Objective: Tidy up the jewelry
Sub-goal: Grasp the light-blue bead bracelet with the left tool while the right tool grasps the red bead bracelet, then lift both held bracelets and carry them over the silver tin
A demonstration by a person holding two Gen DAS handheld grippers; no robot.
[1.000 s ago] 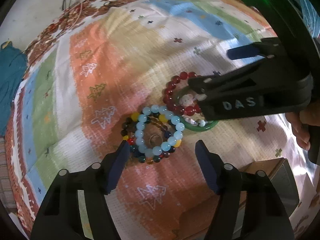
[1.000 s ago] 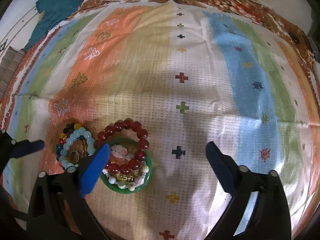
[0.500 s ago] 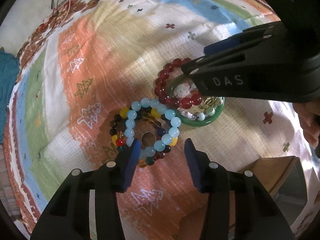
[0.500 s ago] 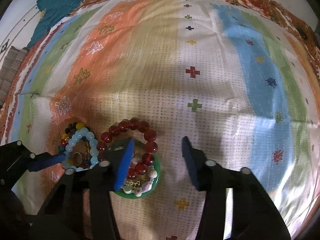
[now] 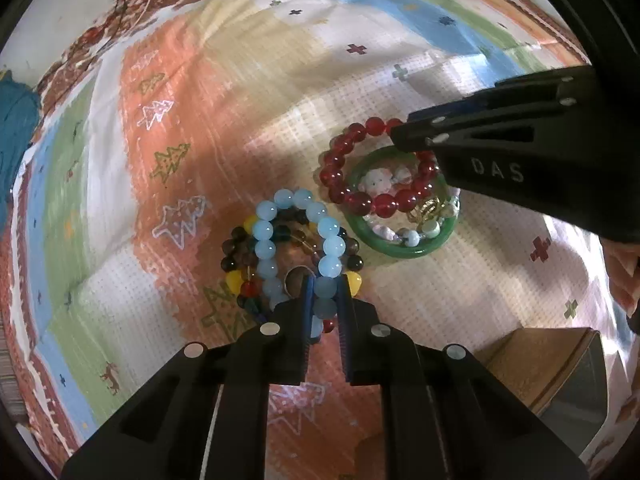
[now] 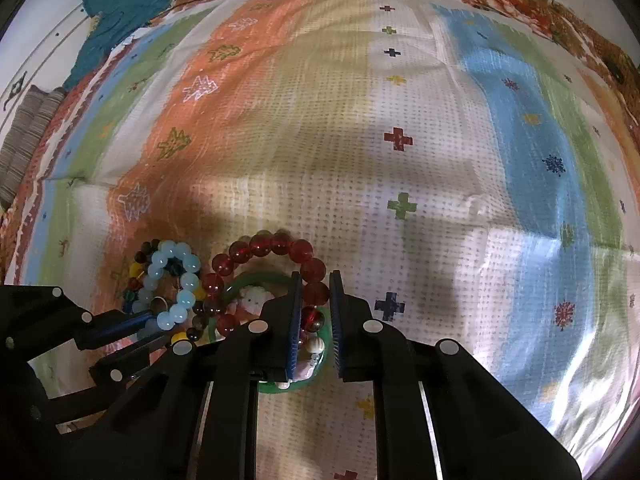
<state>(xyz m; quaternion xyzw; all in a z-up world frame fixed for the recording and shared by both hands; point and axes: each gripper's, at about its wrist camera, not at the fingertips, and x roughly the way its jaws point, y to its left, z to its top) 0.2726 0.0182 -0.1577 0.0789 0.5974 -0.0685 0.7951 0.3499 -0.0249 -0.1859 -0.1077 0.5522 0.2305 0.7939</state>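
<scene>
Two clusters of beaded jewelry lie side by side on a striped, patterned cloth [image 6: 360, 128] covering the surface.

In the left wrist view, the left hand-held gripper [image 5: 325, 300] sits at lower centre, its blue-padded fingers clamped on the near side of a pale blue bead bracelet [image 5: 296, 240]. That bracelet rests on a multicoloured bead bracelet [image 5: 236, 264] of dark, yellow and red beads, with a small metal ring [image 5: 296, 276] inside the loop, partly covered by the left finger. To the right, just beside this cluster, a red bead bracelet [image 5: 352, 176] overlaps a green bangle [image 5: 400, 246]. Small charms and pale beads crowd inside the bangle and are hard to tell apart. The other gripper's black body covers the far right part of the red bracelet.

In the right wrist view, the right hand-held gripper [image 6: 314, 312] at lower centre is clamped on the red bead bracelet [image 6: 276, 244]. The green bangle [image 6: 248, 280] is mostly hidden beneath its fingers. The left gripper's body cuts off the lower left corner.

Open cloth stretches across the upper and right parts of both views. A teal cloth [image 6: 128, 4] lies at the upper left edge, and a brown box [image 5: 536, 364] sits at the lower right of the left wrist view, partly cut off.
</scene>
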